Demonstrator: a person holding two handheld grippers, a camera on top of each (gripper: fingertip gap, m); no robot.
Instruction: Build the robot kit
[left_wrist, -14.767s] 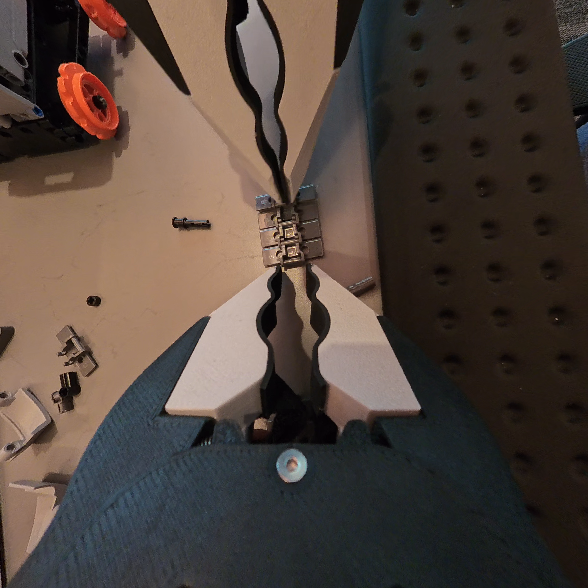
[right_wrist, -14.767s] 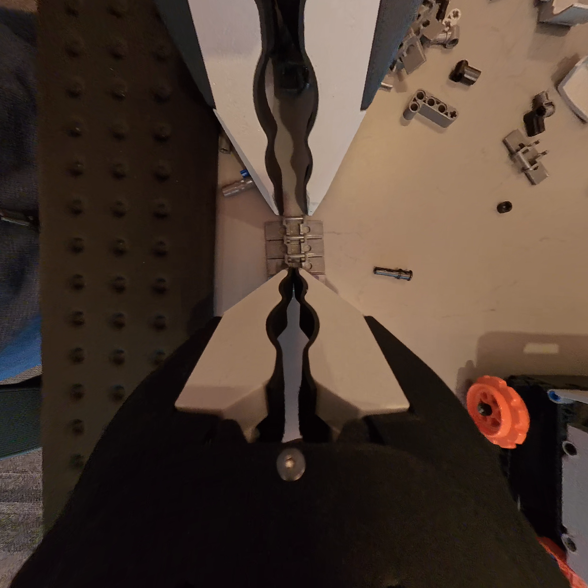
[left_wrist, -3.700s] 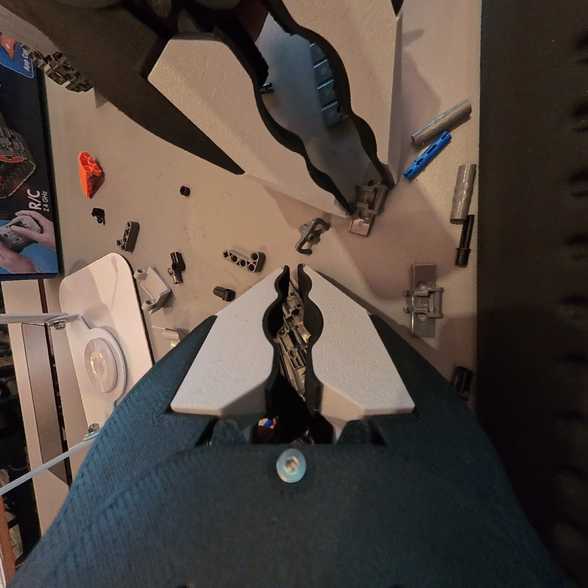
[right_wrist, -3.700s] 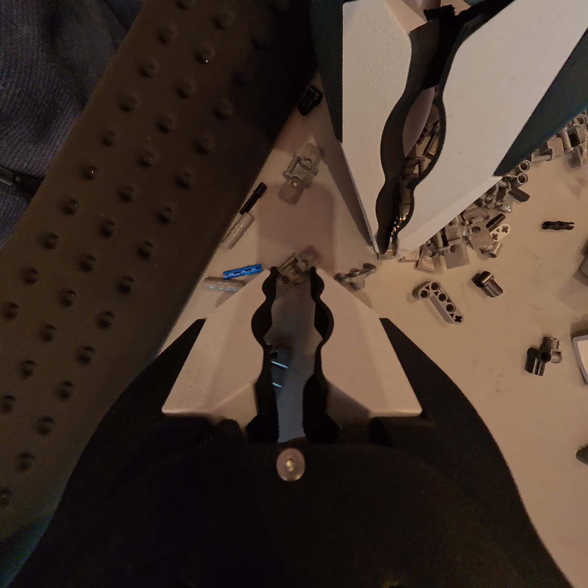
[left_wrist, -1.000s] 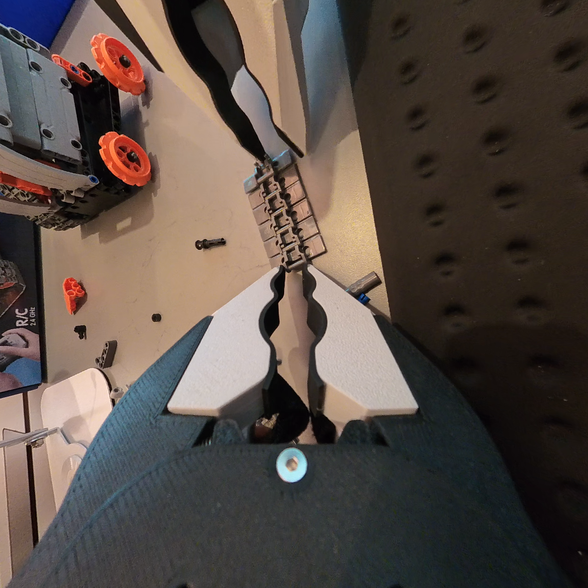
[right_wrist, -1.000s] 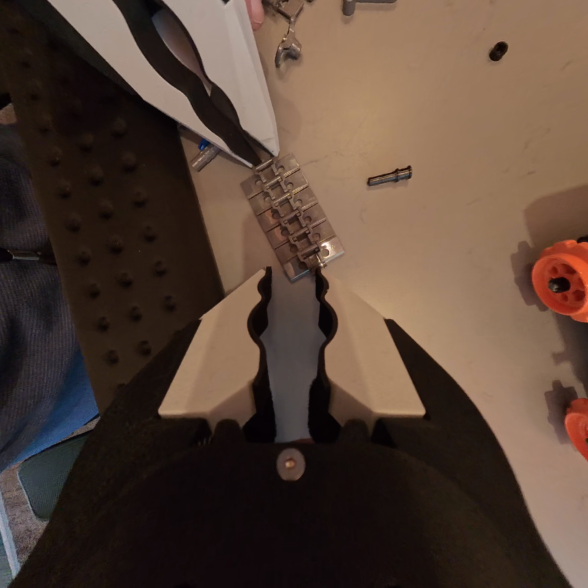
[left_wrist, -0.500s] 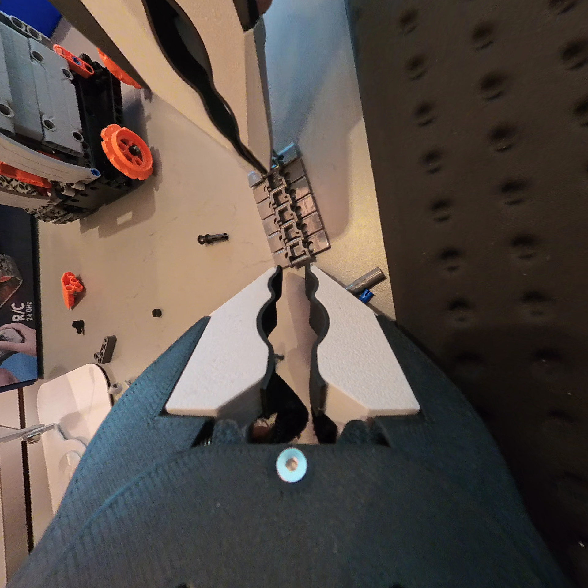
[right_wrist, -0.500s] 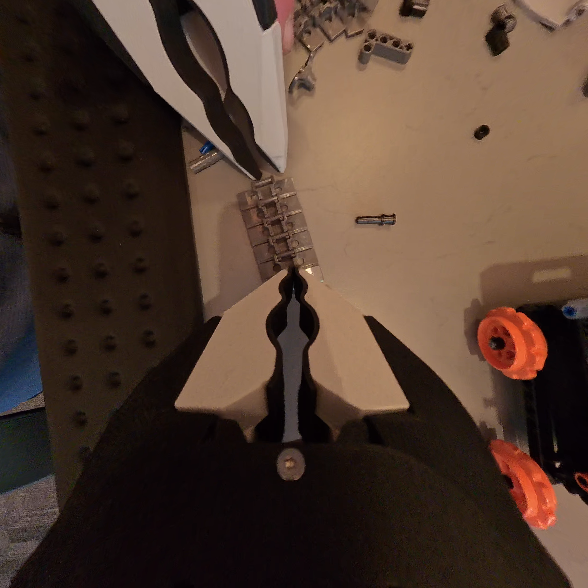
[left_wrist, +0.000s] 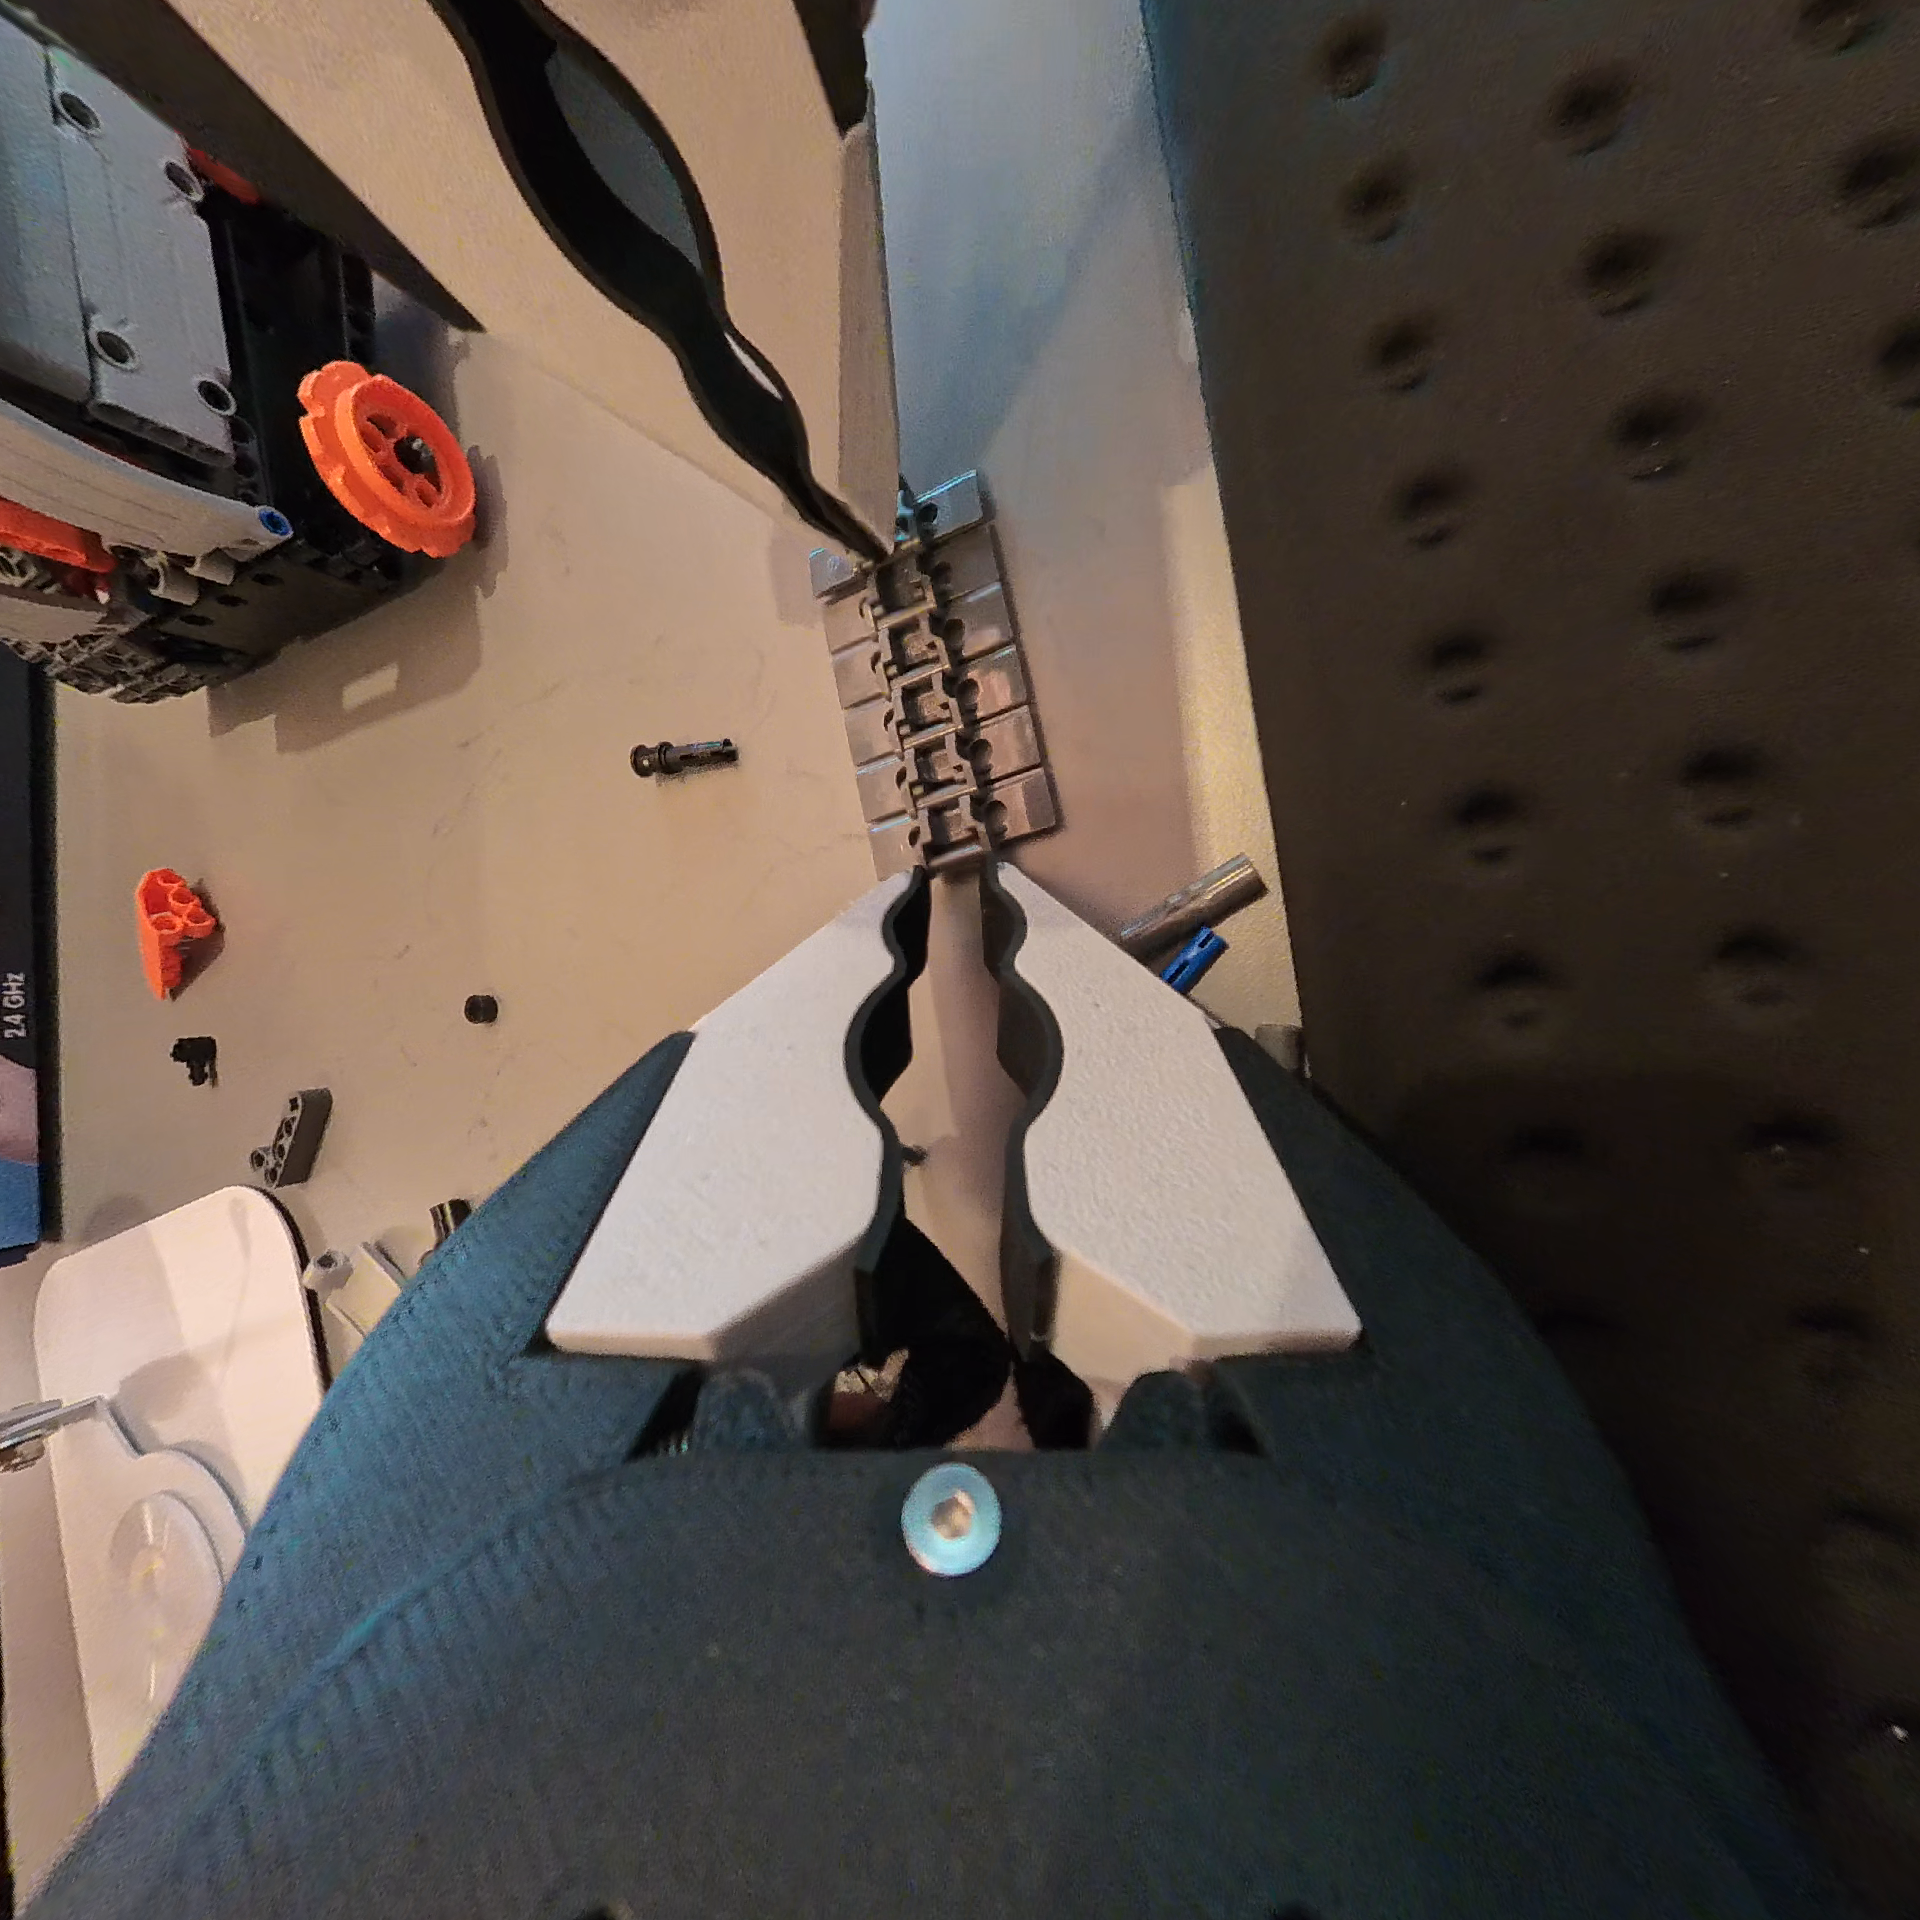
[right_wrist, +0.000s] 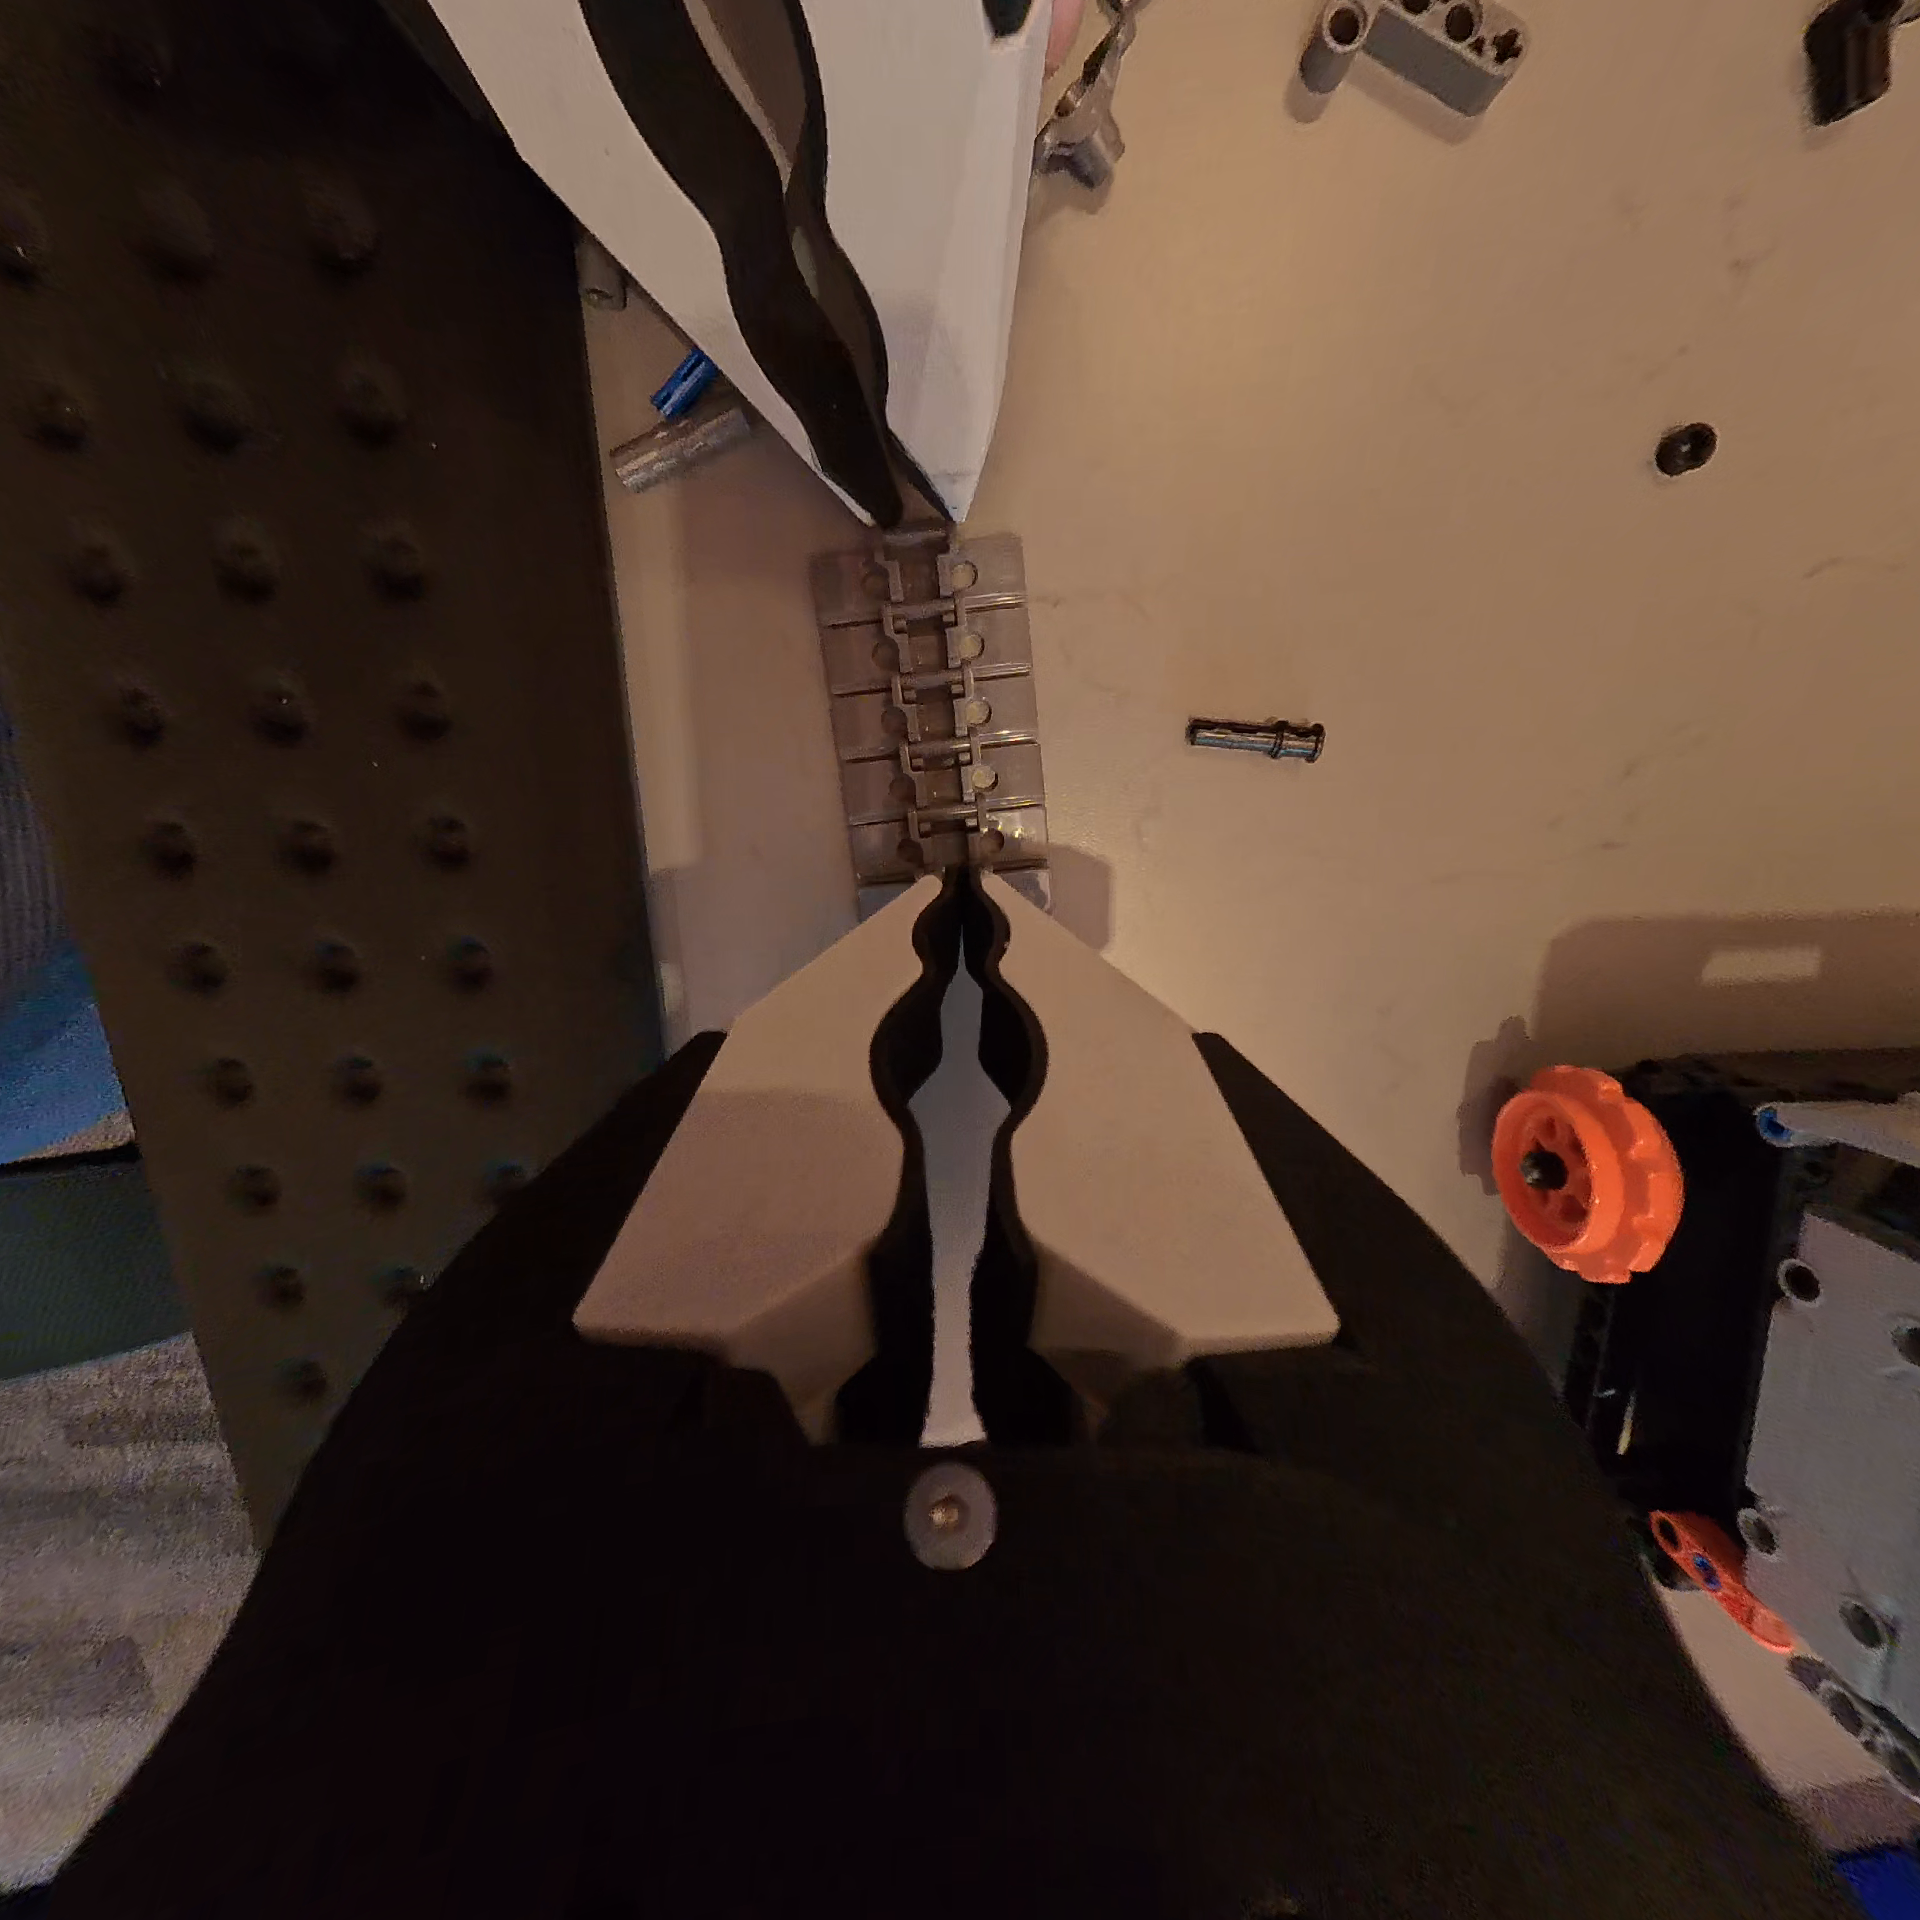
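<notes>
A short grey track strip (left_wrist: 940, 686) of several linked plates lies on the beige tabletop, stretched between my two grippers. In the left wrist view my left gripper (left_wrist: 951, 878) is shut on the middle tab of the strip's near end link. The right gripper comes in from the top, its tips (left_wrist: 883, 535) pinched on the far end link. In the right wrist view the same strip (right_wrist: 930, 707) runs straight ahead. My right gripper (right_wrist: 961, 881) is shut on its near end, and the left gripper's tips (right_wrist: 914, 520) grip the far end.
A dark dimpled mat (left_wrist: 1610, 727) (right_wrist: 260, 623) borders the strip. A grey-and-black vehicle chassis with orange wheels (left_wrist: 384, 457) (right_wrist: 1584, 1184) stands nearby. A black pin (left_wrist: 684, 756) (right_wrist: 1255, 743), a grey axle (left_wrist: 1195, 909) (right_wrist: 681, 452), an orange piece (left_wrist: 171, 925) and other small parts lie around. My right fingertips sit around 7 cm from my left ones.
One second ago the right gripper was open at the strip's end; it then shut on it. The strip has swung from slanted to straight, and the left tips have met its near end.
</notes>
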